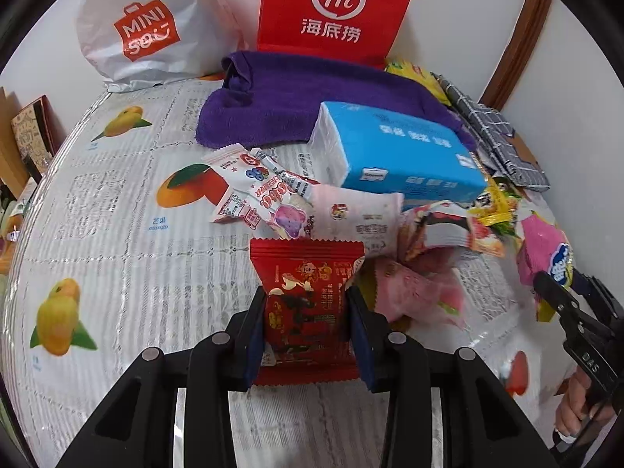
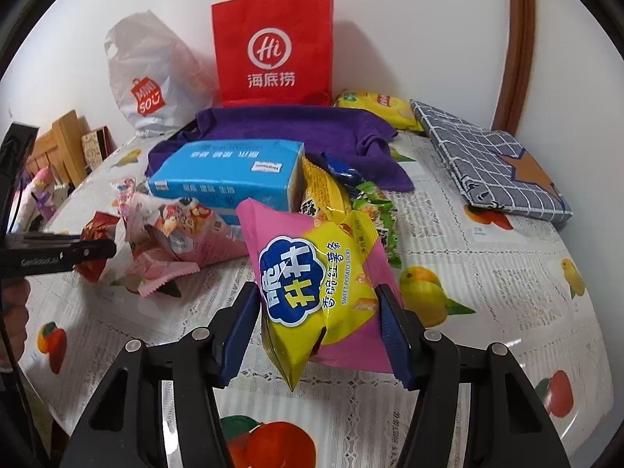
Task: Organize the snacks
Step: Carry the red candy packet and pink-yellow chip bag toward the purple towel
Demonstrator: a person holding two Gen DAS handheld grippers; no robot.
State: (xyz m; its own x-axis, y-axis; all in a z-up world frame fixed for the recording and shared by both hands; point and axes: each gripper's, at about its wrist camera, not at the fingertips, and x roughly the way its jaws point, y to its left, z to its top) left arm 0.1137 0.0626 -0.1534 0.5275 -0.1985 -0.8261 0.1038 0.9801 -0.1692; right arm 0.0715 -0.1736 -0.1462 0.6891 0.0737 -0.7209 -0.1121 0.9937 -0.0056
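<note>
On the fruit-print tablecloth [image 1: 117, 202] we had both tongs at work among the snacks. Our left gripper [image 1: 308, 304] had clamped narrow on a red packet [image 1: 308, 273], its blue pads [image 1: 255, 335] pressing both sides. Our right gripper [image 2: 318, 312] held a pink-and-yellow bag [image 2: 312, 273] of sweet potato sticks, lifted and tilted, the pads touching its edges. Between them lay a loose heap of pink wrappers [image 1: 413, 288] and small white packets [image 1: 249, 191], just in front of a blue tissue pack [image 1: 397, 152]. Behind that we saw a purple towel [image 1: 280, 105], then a red paper bag [image 1: 335, 11] and a white plastic bag [image 1: 148, 27] against the wall. A checked pouch [image 2: 487, 163] lay well apart at the right.
</note>
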